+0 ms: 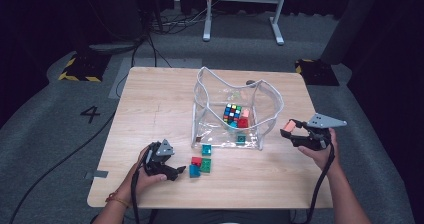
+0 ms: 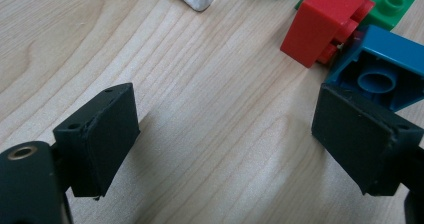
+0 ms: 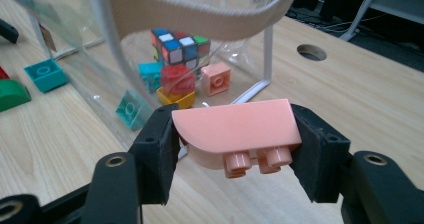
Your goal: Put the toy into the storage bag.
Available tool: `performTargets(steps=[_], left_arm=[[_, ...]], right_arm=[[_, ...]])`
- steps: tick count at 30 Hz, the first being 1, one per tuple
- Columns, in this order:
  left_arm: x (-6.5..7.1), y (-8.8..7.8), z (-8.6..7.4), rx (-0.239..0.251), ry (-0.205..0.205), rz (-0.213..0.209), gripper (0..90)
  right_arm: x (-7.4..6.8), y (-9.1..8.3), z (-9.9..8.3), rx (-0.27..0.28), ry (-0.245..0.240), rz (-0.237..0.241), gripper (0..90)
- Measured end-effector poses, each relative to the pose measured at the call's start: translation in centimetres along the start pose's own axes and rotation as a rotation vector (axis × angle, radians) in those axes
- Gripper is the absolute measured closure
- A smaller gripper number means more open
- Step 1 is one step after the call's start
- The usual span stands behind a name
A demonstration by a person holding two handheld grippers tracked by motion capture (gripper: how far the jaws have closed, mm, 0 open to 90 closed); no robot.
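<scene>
Two grippers | R gripper (image 3: pixel 232 149) fingers clamped on pink brick (image 3: pixel 235 129), just right of clear bag (image 1: pixel 272 101) | L gripper (image 2: pixel 225 139) fingers spread, empty, by blue brick (image 2: pixel 385 69) on bench (image 1: pixel 150 109) | tip: lift over rim, then release.

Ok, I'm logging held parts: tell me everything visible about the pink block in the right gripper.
The pale pink plastic building block has one rounded end, a smooth matte face and two round studs pointing toward the camera. The right gripper clamps both its ends between black pads, holding it above the wooden table, beside the clear plastic bag.
</scene>
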State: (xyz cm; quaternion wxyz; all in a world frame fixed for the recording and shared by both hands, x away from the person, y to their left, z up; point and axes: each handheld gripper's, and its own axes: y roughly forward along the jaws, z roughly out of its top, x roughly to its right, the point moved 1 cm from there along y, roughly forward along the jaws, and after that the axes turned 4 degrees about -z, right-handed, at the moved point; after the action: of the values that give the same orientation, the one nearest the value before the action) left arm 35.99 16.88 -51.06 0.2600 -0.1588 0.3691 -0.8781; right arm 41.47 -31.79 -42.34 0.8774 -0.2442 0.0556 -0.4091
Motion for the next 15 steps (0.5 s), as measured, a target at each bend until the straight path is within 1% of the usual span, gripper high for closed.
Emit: performTargets(steps=[5, 10, 15], left_arm=[[0.0, 0.0, 0.0, 0.0, 0.0, 0.0, 11.6], [0.0, 0.0, 0.0, 0.0, 0.0, 0.0, 11.6], [0.0, 0.0, 0.0, 0.0, 0.0, 0.0, 11.7]], right_arm=[[1.1, -0.6, 2.1, 0.026, -0.003, -0.013, 41.9], [2.0, -1.0, 4.0, 0.037, -0.014, -0.031, 42.0], [2.7, -1.2, 5.8, 0.062, -0.006, -0.032, 41.9]])
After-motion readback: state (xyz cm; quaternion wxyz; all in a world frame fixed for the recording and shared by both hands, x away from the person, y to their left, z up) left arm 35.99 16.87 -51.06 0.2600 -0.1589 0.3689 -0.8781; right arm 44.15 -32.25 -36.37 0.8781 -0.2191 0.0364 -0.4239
